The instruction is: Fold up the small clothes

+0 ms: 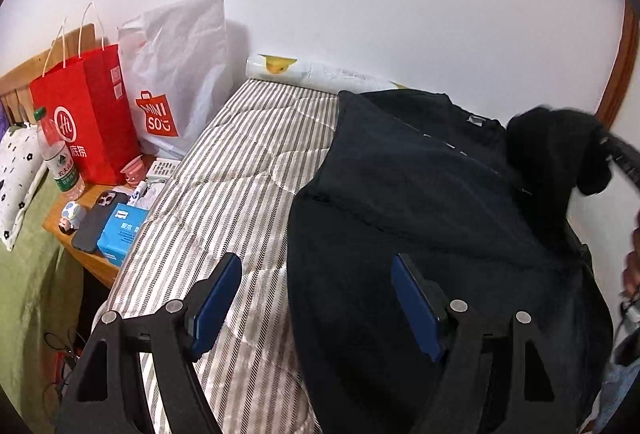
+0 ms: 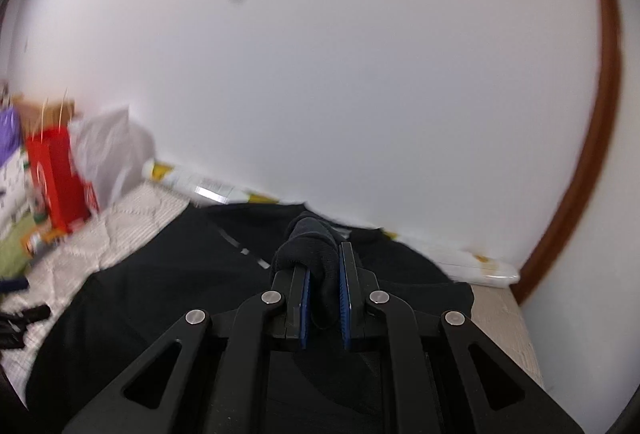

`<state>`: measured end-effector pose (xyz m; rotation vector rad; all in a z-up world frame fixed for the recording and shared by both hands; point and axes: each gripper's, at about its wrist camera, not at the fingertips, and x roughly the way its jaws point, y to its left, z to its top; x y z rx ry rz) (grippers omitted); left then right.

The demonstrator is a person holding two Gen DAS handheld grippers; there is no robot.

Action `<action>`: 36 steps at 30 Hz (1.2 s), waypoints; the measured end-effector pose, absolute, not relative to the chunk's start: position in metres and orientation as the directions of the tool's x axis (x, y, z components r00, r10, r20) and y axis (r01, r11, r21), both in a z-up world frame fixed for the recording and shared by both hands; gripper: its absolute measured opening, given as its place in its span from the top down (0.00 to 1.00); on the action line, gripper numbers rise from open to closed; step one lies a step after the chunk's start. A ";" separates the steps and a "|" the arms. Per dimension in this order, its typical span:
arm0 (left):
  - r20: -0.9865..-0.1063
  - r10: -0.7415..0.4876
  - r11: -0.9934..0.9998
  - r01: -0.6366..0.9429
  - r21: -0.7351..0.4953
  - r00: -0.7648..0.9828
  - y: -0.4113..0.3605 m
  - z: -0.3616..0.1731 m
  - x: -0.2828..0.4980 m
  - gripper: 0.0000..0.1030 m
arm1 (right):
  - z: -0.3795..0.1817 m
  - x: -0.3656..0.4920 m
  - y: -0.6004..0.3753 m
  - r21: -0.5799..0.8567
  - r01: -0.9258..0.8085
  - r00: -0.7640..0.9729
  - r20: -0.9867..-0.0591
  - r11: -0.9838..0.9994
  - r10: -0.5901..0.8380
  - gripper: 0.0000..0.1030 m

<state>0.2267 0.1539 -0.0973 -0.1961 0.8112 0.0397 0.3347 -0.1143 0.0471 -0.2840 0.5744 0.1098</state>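
Note:
A black garment (image 1: 420, 202) lies spread on the striped bedcover (image 1: 240, 170), one side folded over. My left gripper (image 1: 316, 266) is open and empty, hovering over the garment's left edge. My right gripper (image 2: 325, 266) is shut on a bunched fold of the black garment (image 2: 308, 246) and lifts it above the rest of the cloth (image 2: 160, 298). In the left wrist view that lifted bunch (image 1: 560, 146) hangs at the far right with the right gripper's tip behind it.
A red paper bag (image 1: 84, 114) and a white Miniso bag (image 1: 176, 74) stand at the bed's head. A water bottle (image 1: 60, 162), a phone (image 1: 96, 218) and a blue tissue pack (image 1: 120, 234) sit on the wooden side table. A white wall runs along the far side.

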 end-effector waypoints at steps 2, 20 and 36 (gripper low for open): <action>-0.724 -0.044 0.983 -0.099 -0.155 0.689 0.154 -0.099 0.229 0.27 | 0.021 0.347 -0.104 -0.247 -0.206 0.810 -0.586 0.947 0.024 0.88; -0.730 -0.128 0.990 0.038 -0.139 0.672 0.080 -0.097 0.270 0.27 | -0.075 0.354 -0.147 -0.051 -0.245 0.594 -0.797 0.968 0.108 0.18; -0.761 -0.189 0.964 0.266 -0.022 0.621 -0.051 -0.097 0.295 0.27 | -0.074 0.275 -0.299 -0.015 -0.059 0.633 -0.774 0.998 0.026 0.15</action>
